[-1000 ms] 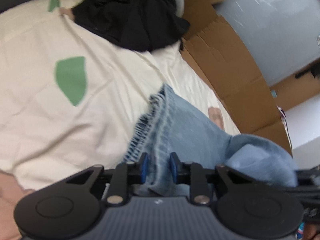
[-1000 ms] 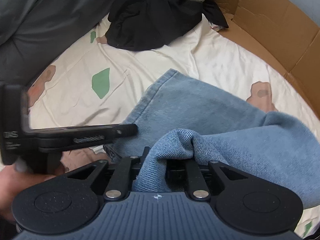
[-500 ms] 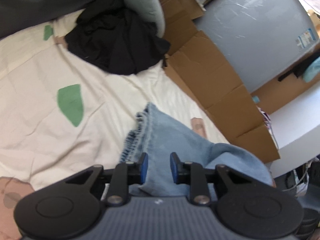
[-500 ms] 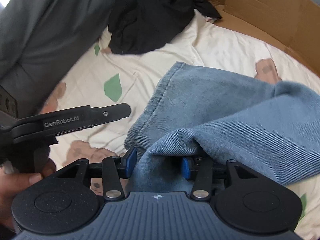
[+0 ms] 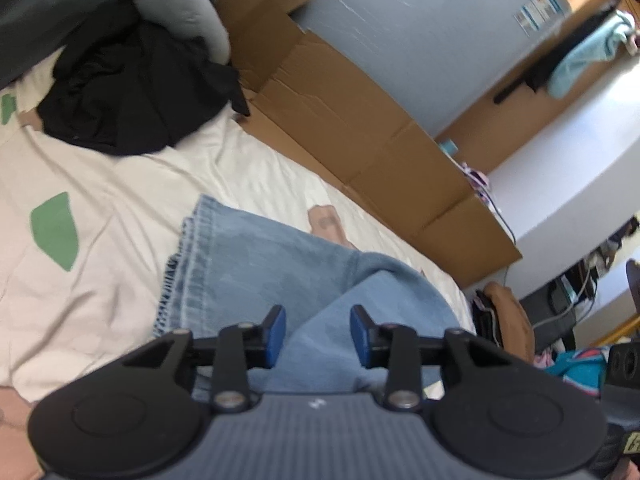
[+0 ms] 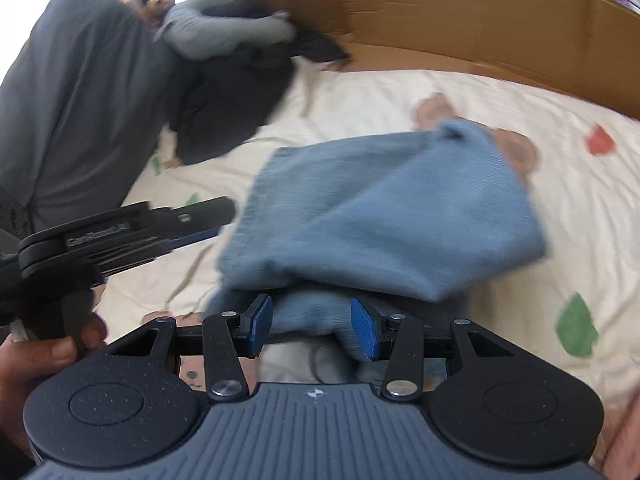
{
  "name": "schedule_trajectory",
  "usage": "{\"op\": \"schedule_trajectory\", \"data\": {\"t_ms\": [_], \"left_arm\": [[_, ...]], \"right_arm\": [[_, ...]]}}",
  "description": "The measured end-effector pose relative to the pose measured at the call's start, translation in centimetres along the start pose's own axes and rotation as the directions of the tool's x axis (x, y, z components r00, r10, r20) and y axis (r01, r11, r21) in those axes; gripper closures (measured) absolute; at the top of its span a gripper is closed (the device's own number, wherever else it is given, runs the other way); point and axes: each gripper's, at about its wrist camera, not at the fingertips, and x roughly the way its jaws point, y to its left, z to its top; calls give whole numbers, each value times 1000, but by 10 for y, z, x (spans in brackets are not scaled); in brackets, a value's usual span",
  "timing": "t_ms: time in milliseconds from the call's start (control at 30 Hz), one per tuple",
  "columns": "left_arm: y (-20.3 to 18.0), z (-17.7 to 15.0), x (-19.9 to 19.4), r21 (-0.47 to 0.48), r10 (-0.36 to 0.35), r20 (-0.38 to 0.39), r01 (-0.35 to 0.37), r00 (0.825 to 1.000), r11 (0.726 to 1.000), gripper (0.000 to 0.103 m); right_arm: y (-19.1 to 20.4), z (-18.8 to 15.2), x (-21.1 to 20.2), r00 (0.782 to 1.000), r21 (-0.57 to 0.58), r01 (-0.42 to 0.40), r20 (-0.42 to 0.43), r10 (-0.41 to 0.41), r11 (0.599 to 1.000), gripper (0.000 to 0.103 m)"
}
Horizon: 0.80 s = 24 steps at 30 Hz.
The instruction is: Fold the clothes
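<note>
Light blue jeans (image 5: 256, 264) lie bunched on the cream bedsheet (image 5: 100, 280), with a frayed hem at their left edge. My left gripper (image 5: 318, 336) is open, its blue pads apart just above the denim. In the right wrist view the jeans (image 6: 384, 216) lie folded over themselves, blurred. My right gripper (image 6: 312, 328) is open, with a fold of denim between the pads but not clamped. The left gripper (image 6: 160, 228) shows at the left of that view, held by a hand.
A pile of black clothes (image 5: 132, 92) and a grey pillow (image 5: 180, 4) lie at the bed's far end. Brown cardboard (image 5: 360, 128) lines the bed's right side. A dark grey duvet (image 6: 80, 100) lies at the left. The sheet has green and pink patches.
Both grippers have opened and let go of the jeans. The denim has dropped onto the bed. The left gripper has lifted and turned right.
</note>
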Motion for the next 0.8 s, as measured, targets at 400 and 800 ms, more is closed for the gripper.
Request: {"op": "schedule_trajectory", "data": {"t_ms": [400,800], "left_arm": [[-7,-19,29,79,69,-106,-61,992,995,65],[-5,-19,32,106,91,-127,-78,988,991,65]], "right_arm": [[-93,-11,6,986,397,-1,153,-65,918,41],[-127,-19,40,975,537,-155,218,41,829,34]]}}
